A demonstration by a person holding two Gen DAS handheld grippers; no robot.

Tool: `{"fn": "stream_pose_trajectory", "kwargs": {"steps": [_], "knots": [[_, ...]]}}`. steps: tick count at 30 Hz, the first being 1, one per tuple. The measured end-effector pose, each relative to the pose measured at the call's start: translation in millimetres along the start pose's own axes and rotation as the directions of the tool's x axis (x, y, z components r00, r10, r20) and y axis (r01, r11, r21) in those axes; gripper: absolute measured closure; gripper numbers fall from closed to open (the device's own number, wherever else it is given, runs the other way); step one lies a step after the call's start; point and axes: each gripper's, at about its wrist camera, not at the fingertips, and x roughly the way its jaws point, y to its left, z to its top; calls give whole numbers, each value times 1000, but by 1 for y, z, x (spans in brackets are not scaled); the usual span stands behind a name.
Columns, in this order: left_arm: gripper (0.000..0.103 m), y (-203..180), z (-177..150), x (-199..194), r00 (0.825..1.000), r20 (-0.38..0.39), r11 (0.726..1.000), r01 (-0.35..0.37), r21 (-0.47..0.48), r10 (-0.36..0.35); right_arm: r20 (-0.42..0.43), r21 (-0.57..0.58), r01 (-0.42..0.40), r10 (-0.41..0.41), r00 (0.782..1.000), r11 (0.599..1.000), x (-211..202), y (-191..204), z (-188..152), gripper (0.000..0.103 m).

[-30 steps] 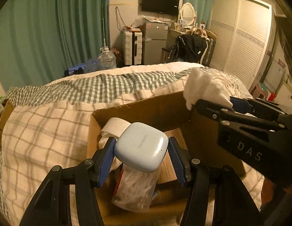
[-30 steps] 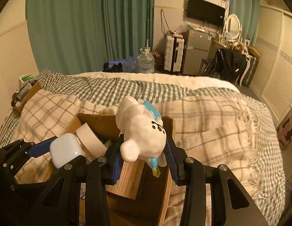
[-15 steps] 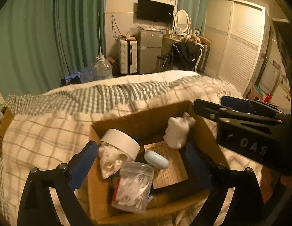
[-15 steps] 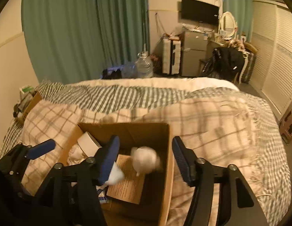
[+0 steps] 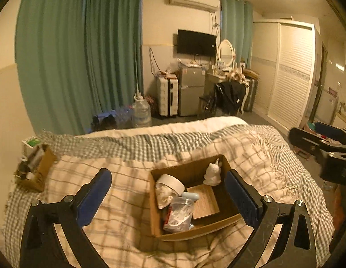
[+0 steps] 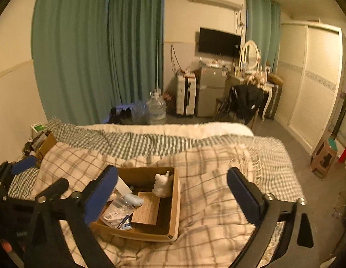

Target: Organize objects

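Sitting upright in the cardboard box [image 5: 164,234] — white bear figurine [image 5: 212,174].

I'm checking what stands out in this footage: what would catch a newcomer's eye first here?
Probably the open cardboard box in the middle of the plaid bed cover, with a white figurine upright at its far end and a pale blue earbud case lying among the clutter. The left gripper and right gripper both hang wide open above it, holding nothing. Tall green curtains fill the back wall.
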Motion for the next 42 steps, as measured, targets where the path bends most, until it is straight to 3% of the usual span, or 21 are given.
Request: {"fn": "stream_pose_trajectory", "kwargs": {"steps": [7, 13, 17, 20, 25, 30, 42], "knots": [[0, 18, -3, -59, 996, 82, 999, -30, -30, 32, 100, 25, 7, -9, 995, 1000, -62, 3, -8, 0], [0, 30, -34, -90, 983, 178, 995, -34, -94, 50, 178, 26, 51, -55, 983, 998, -94, 11, -63, 0], [0, 31, -63, -90, 976, 197, 992, -69, -105, 89, 167, 32, 6, -11, 986, 999, -75, 15, -94, 0], [0, 28, -93, -76, 969, 199, 986, -129, -107, 149, 142, 25, 40, -43, 989, 999, -44, 20, -114, 0], [0, 21, -126, -44, 979, 130, 986, -147, -79, 156, 119, 18, 71, -73, 990, 997, -6, 27, -147, 0], [0, 11, -131, -37, 980, 136, 989, -139, -47, 144, 131, 24, 74, -76, 988, 997, -6, 27, -154, 0], [0, 16, -131, -42, 976, 168, 988, -124, -90, 138, 167, 30, 77, -81, 983, 997, -14, 28, -149, 0]]}}
